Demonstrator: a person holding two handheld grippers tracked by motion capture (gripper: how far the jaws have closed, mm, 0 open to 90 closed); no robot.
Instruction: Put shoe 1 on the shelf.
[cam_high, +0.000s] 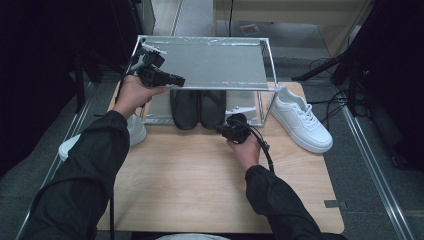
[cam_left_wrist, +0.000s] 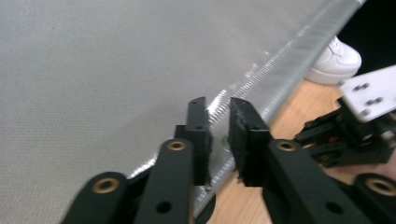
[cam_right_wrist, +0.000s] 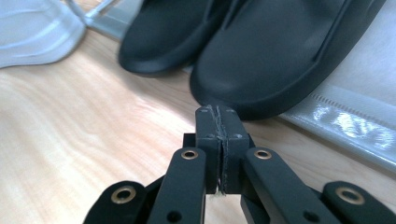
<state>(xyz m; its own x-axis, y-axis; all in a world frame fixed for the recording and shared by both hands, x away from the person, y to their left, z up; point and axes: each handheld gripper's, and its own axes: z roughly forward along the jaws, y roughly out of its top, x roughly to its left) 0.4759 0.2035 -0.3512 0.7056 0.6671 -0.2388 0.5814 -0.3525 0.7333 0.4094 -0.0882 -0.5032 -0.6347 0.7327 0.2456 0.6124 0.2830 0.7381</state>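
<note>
Left gripper is up at the left front corner of the rack's top shelf, jaws parted a little with nothing between them; in the left gripper view the pads hang over the shelf's front edge, not touching it as far as I can tell. A white sneaker sits at the table's left edge, mostly hidden behind the left forearm, so its heel and how it lies are unreadable.

The pair of black shoes stands side by side on the rack's bottom tier, toes toward the person and slightly overhanging the front rail. They look like smooth, soft moulded slip-ons: probably light, a bit flexible, matte surface likely grippy enough. Best hold is likely the toe rim or the collar edge, pinched from the front. The upper would probably squash under a hard squeeze. Their heels are under the top shelf and not visible.

Right gripper is low on the table, just in front of the right-hand black shoe, jaws clenched flat together on nothing; in the right gripper view the tips sit right at the toe, contact unclear. It needs to open before any pick.

A second white sneaker stands on the table right of the rack, well apart from both grippers, fully visible, stiffer-looking sole.
</note>
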